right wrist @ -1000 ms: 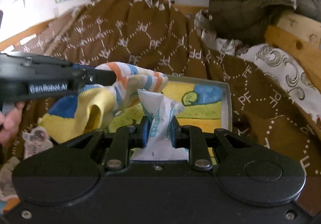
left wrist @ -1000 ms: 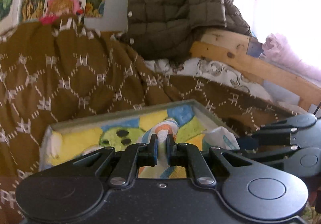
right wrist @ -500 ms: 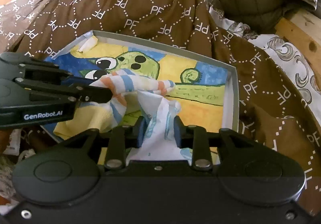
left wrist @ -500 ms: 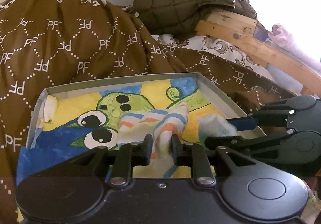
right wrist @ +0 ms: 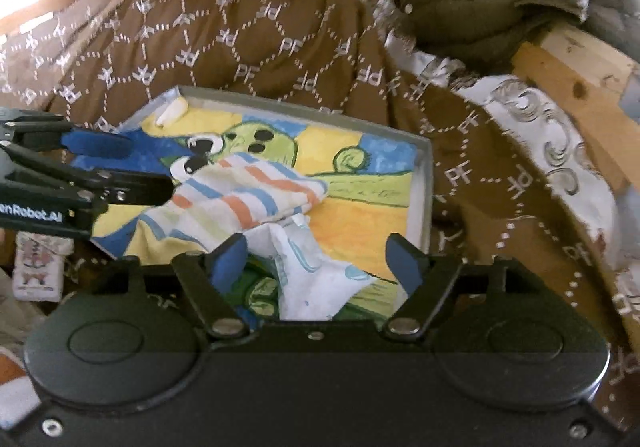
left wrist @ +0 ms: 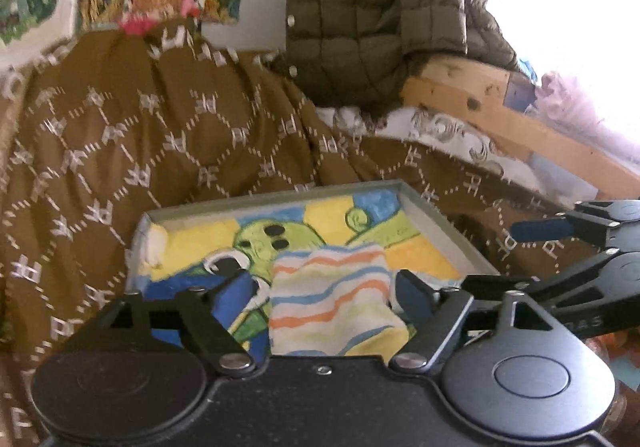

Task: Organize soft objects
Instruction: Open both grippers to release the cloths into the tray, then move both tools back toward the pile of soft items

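A: Left wrist view, how many cloths?
B: One striped cloth point(left wrist: 332, 299) in the box point(left wrist: 444, 231), between the opening, untouching left claw point(left wrist: 326, 287); one jacket point(left wrist: 372, 11) at twelve.

A: Right wrist view?
B: Two: the striped cloth, a white cloth point(right wrist: 316, 267) between the opening right claw point(right wrist: 316, 255); blanket point(right wrist: 240, 19) behind.

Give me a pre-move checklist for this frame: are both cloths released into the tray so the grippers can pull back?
1. Left gripper jaws opening, pads clear of the striped cloth: ok.
2. Right gripper jaws opening, pads clear of the white printed cloth: ok.
3. Striped cloth resting in the tray: ok.
4. White printed cloth fully inside the tray: cannot tell, its near end is hidden.
5. Cloths lying neat: not ok, rumpled and overlapping.
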A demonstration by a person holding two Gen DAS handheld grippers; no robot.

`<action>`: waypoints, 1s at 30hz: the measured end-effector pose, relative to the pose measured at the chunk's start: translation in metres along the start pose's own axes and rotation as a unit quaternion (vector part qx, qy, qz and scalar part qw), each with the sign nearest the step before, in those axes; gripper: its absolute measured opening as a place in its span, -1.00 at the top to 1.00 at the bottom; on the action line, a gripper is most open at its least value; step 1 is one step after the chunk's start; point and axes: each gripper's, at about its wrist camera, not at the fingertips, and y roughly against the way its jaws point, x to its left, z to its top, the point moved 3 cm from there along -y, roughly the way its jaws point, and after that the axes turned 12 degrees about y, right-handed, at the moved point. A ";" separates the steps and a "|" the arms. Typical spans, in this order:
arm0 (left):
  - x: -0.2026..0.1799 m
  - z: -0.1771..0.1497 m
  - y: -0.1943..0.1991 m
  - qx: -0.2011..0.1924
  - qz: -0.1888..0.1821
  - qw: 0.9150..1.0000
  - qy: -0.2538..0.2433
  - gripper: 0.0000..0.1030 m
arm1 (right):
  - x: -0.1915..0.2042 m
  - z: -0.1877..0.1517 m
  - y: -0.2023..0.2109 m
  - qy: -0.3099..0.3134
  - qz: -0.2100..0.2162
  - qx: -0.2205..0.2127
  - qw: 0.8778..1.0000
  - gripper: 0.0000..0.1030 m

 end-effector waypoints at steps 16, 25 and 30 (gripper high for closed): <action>-0.026 -0.007 0.158 -0.116 0.031 0.992 0.037 -0.98 | -0.007 0.000 0.173 -0.058 -0.004 -0.122 0.991 -0.99; -0.047 -0.057 0.244 -0.177 0.025 0.983 0.039 -0.99 | 0.027 -0.031 0.279 -0.048 -0.028 -0.176 0.983 -0.99; -0.053 -0.099 0.273 -0.183 0.020 0.983 0.026 -0.99 | 0.055 -0.067 0.328 -0.058 -0.043 -0.195 0.978 -0.99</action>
